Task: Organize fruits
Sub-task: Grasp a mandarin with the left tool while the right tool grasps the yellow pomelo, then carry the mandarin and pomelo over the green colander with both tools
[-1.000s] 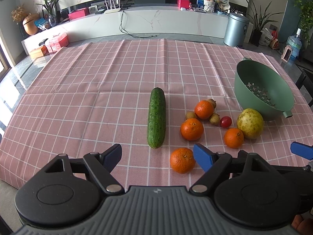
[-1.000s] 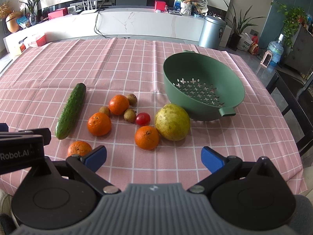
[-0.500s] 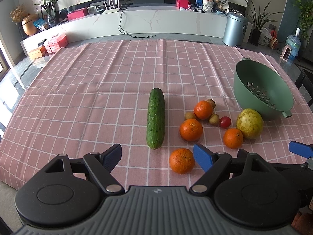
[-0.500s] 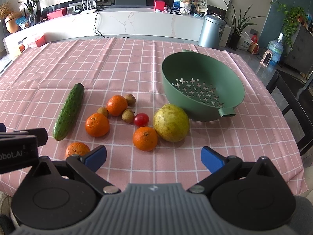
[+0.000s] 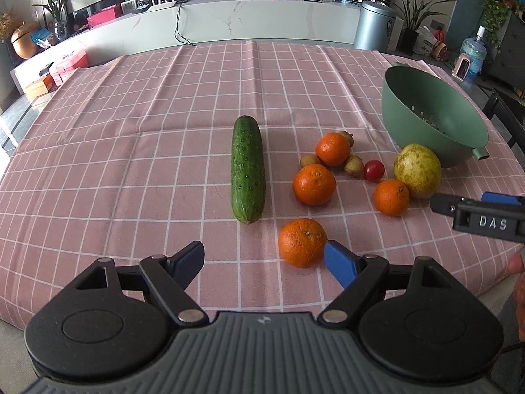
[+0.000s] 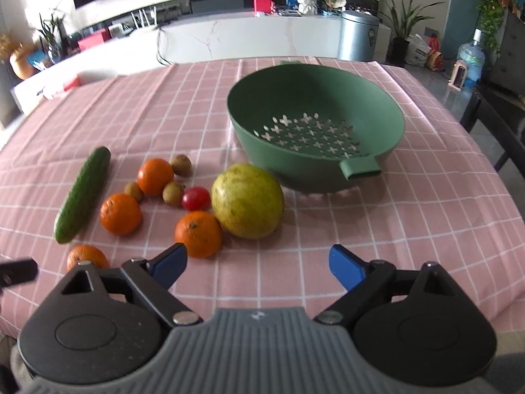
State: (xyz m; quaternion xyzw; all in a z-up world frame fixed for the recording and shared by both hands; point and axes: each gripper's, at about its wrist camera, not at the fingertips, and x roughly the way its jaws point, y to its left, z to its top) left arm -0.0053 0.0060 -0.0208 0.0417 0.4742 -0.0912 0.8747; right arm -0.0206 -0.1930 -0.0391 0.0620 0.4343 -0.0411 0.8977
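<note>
Both hand-held grippers hover with jaws apart, gripping nothing: the left hand-held gripper (image 5: 264, 257) beside the nearest round orange mandarin (image 5: 302, 242), the right hand-held gripper (image 6: 258, 262) near the big yellow-green pomelo (image 6: 247, 200). The empty green plastic colander (image 6: 315, 128) sits farther right on the pink checked desk (image 5: 131, 151).

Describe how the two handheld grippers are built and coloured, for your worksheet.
Left gripper and right gripper look alike: blue fingertip pads on black linkage arms with silver pivot pins, two round black housings, and a ribbed grey body. The right gripper's side bar carries white letters "DAS".
</note>
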